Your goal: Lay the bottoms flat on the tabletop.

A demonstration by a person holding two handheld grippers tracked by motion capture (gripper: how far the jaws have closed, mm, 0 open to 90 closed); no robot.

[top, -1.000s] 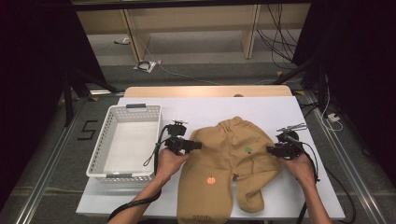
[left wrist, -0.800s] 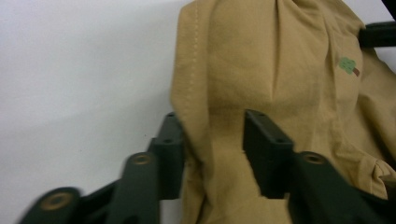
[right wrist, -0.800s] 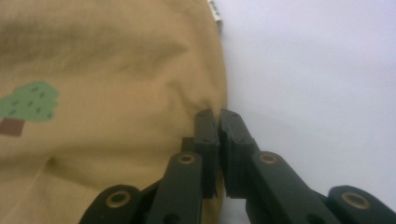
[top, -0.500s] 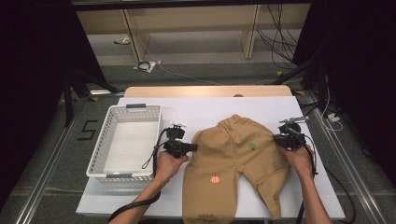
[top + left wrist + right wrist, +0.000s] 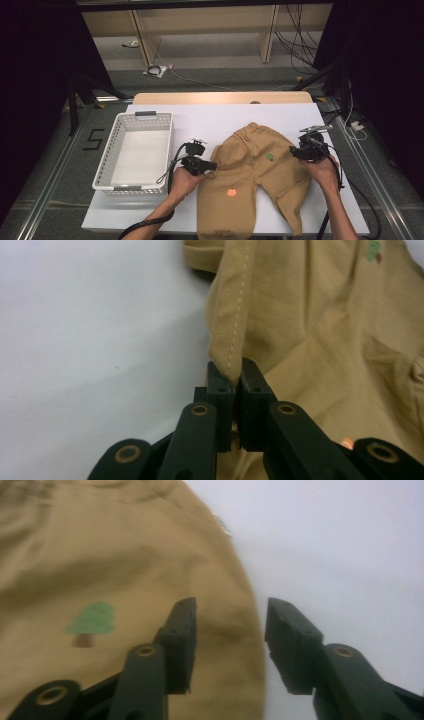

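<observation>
The pair of tan shorts (image 5: 250,185) lies spread flat on the white table (image 5: 220,117), waistband at the far end and the 2 legs running back toward the person, between the 2 tools. The left gripper (image 5: 209,165) sits at the shorts' near-left side seam, and in the left gripper view its jaws are pressed tight together on a ridge of stitched fabric (image 5: 227,347) that stands up straight ahead of the tips; pinching the seam there probably gives a firm hold on the edge, so that side can be lifted or folded without the cloth sliding. The right gripper (image 5: 295,152) rests at the opposite edge of the shorts, and its jaws have just been opening: in the right gripper view they stand moderately apart, with the curved cloth edge (image 5: 245,630) below and between them but neither pad pressing on it, so it holds nothing. A small green tree print (image 5: 92,622) lies just to the left of its left jaw, and bare table lies beyond the right one. The white basket (image 5: 134,152) stands well off to the outer side of the left gripper, likely where the shorts are meant to end up, and it holds nothing so far.
</observation>
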